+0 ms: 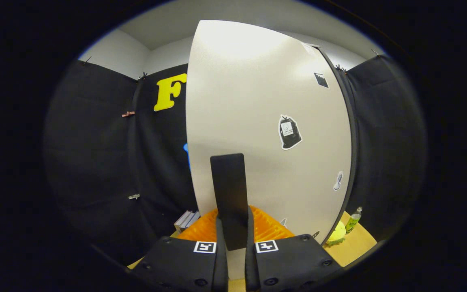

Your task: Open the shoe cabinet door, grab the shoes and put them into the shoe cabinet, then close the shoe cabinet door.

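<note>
The gripper is clamped on the black handle of the shoe cabinet door, one finger pressing each side of it. The pale door fills the space ahead, with a black bag-shaped sticker on it; its print is too small to read. A square coded marker sits on each finger mount. Beyond the door's right edge, a green bottle stands on the wooden table.

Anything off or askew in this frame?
Nothing stands out. The tool is shut on the black handle of the white cabinet door; the stickers on the door lie flat, and a green bottle stands upright beyond it.
</note>
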Demonstrator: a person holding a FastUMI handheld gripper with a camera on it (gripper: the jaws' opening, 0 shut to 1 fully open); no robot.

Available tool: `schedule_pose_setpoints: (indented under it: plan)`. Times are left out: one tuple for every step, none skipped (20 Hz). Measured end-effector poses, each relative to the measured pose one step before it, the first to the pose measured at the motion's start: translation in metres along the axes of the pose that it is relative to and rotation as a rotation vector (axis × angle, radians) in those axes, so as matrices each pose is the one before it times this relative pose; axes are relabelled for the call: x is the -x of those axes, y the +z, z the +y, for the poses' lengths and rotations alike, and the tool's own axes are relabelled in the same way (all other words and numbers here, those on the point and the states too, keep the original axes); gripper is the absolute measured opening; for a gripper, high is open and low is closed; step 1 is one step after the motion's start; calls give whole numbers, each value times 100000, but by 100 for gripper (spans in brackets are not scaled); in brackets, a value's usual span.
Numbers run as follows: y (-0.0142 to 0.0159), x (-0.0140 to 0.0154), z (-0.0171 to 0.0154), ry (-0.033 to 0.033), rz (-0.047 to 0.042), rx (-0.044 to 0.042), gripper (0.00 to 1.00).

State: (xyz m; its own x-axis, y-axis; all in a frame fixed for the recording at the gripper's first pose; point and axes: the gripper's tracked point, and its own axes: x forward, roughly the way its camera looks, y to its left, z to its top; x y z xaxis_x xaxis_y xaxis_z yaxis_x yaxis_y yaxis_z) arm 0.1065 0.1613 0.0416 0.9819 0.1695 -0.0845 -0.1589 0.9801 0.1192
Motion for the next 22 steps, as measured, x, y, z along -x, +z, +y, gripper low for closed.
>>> schedule_pose_setpoints:
  plan:
    - [12, 1009, -442, 642, 5, -715, 20]
    - [-115, 781, -662, 644, 539, -756, 20]
    - [164, 781, -505, 403, -214, -408, 20]
    - [62, 758, -453, 148, -72, -164, 20]
    - [118, 717, -486, -68, -340, -83, 20]
    - [2, 639, -521, -82, -148, -34, 20]
    - [53, 646, -497, -182, -217, -291, 20]
    - [157, 546, -559, -116, -517, -274, 20]
    - [121, 498, -490, -58, -133, -188, 20]
    - [-13, 538, -570, 74, -135, 345, 20]
    - [60, 459, -519, -98, 233, 634, 20]
    - [5, 434, -478, -235, 168, 253, 20]
    - [70, 374, -429, -150, 280, -236, 20]
    - [83, 341, -504, -245, 2, -532, 20]
    - [83, 364, -558, -417, 50, -320, 20]
    - [-4, 303, -529, -678, 162, -508, 20]
    - [92, 382, -590, -957, 143, -998, 20]
    - [68, 332, -519, -966, 42, -707, 20]
    - [118, 330, -586, -858, 2, -320, 19]
    - [-5, 248, -562, -774, 27, -483, 19]
    - [107, 221, -609, -537, 127, -906, 19]
    - [29, 209, -521, -47, 327, -1003, 19]
